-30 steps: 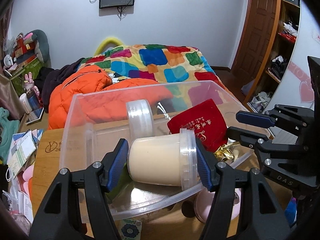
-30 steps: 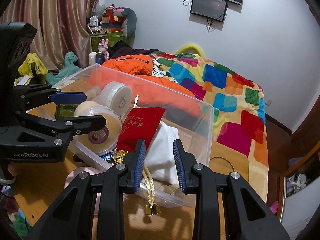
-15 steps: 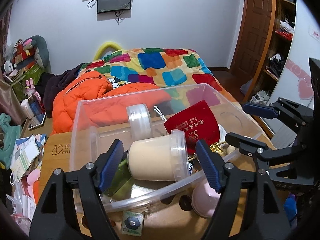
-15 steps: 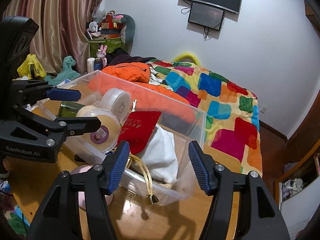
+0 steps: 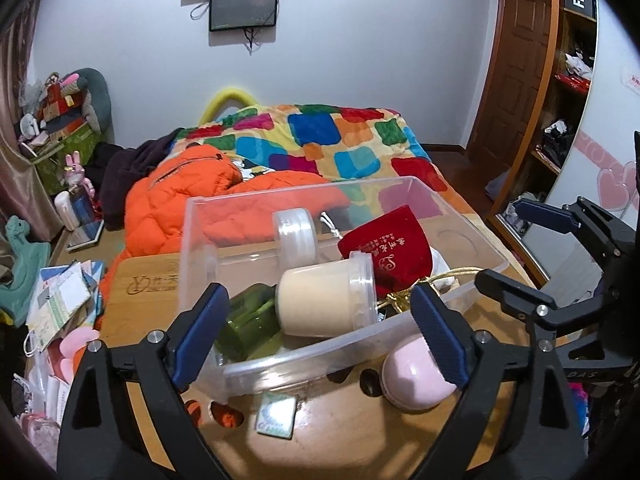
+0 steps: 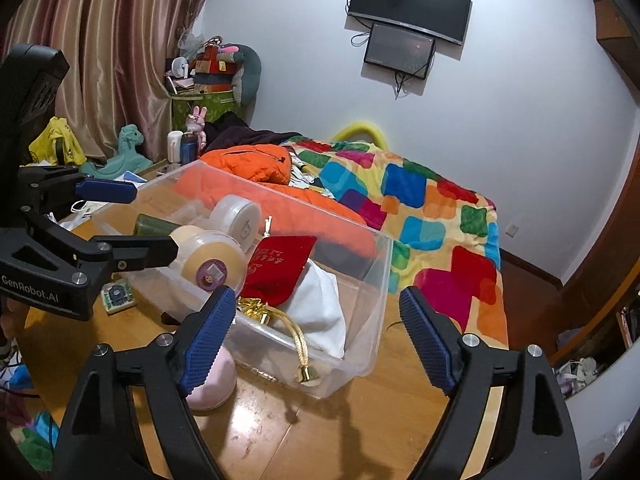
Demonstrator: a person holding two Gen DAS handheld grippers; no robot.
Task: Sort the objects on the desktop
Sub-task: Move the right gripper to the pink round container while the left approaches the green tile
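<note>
Left hand-held gripper (image 5: 320,334): jaws stood wide apart and held nothing, hovering at the near rim of the bin; the right wrist view showed it from the side (image 6: 120,220), at the bin's left end.
Right hand-held gripper (image 6: 316,340): spread wide and empty, over the desk at the bin's near right corner; the left wrist view caught it at the far right (image 5: 532,256).
Clear plastic bin (image 5: 472,236): sat on the wooden desk (image 5: 360,432), with the task's things inside it.
Green bottle (image 5: 248,316): lay in the bin's left part, touching the cream jar; in the right wrist view only its end showed (image 6: 154,225).
Cream jar (image 5: 320,300): lay on its side in the bin between the left gripper's blue pads; only the right wrist view showed the purple round sticker on its lid (image 6: 212,264).
Small white jar (image 5: 294,232): lay on its side behind the cream jar, near the back wall.
Red pouch (image 5: 390,248): leaned right of the cream jar, touching it.
White cloth (image 6: 320,312): plain in the right wrist view, beside the red pouch; barely a sliver in the left view.
Gold cord with bell (image 6: 306,374): hung over the bin's near wall, bell outside; seen clearly only from the right wrist.
Pink round object (image 5: 416,372): on the desk just outside the bin's near wall.
Small card (image 5: 277,415): flat on the desk in front of the bin.
</note>
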